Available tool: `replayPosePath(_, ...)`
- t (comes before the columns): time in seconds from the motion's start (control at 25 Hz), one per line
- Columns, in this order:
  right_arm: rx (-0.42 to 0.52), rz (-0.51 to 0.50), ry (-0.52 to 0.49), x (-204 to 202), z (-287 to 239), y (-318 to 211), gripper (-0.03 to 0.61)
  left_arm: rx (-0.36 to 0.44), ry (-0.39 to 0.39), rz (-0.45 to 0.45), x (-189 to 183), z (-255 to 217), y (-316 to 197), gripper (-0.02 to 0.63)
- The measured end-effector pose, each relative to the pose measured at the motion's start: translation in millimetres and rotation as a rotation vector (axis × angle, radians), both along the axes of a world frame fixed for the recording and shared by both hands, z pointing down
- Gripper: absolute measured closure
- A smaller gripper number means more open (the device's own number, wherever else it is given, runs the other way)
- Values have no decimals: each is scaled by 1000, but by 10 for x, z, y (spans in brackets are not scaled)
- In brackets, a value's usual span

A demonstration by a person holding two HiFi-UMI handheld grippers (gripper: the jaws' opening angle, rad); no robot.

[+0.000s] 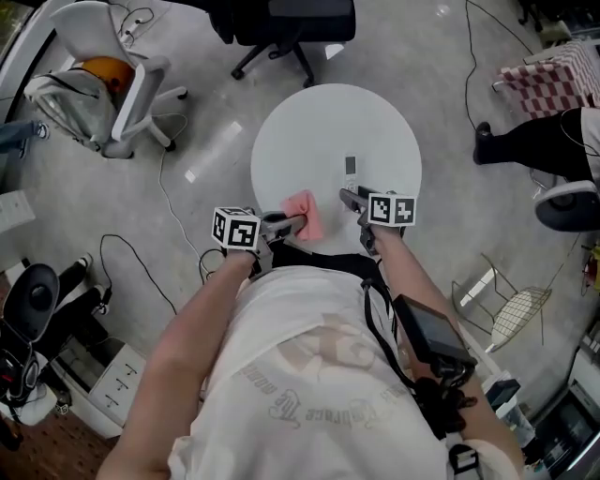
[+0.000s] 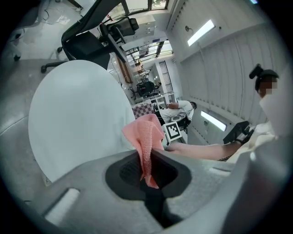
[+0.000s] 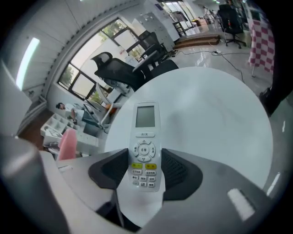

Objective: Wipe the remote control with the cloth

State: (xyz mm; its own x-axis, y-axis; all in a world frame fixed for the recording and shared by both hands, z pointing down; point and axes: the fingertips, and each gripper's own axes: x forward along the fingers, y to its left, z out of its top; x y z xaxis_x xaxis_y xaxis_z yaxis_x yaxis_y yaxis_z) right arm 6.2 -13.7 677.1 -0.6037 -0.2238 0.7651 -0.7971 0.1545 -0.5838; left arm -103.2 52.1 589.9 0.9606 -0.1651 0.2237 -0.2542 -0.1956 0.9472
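A white remote control with a small screen and yellow buttons sits between the jaws of my right gripper, which is shut on its lower half. In the head view the remote points away from me, low over the round white table, held by the right gripper. My left gripper is shut on a pink cloth that stands up out of the jaws. From above, the cloth hangs over the table's near edge at the left gripper, just left of the remote.
A black office chair stands beyond the table and a white chair at the far left. Cables run across the grey floor. Another person's legs are at the right, and a wire stool is near my right side.
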Motion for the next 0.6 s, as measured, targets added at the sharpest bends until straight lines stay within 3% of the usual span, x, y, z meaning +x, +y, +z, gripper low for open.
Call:
replayPosePath(0.28, -7, -153, 307, 18, 239, 39, 342, 19, -6, -68, -167, -10, -41, 595)
replayPosePath(0.6, -13, -141, 392, -38, 327, 118, 339, 32, -1, -102, -376, -105, 92, 595)
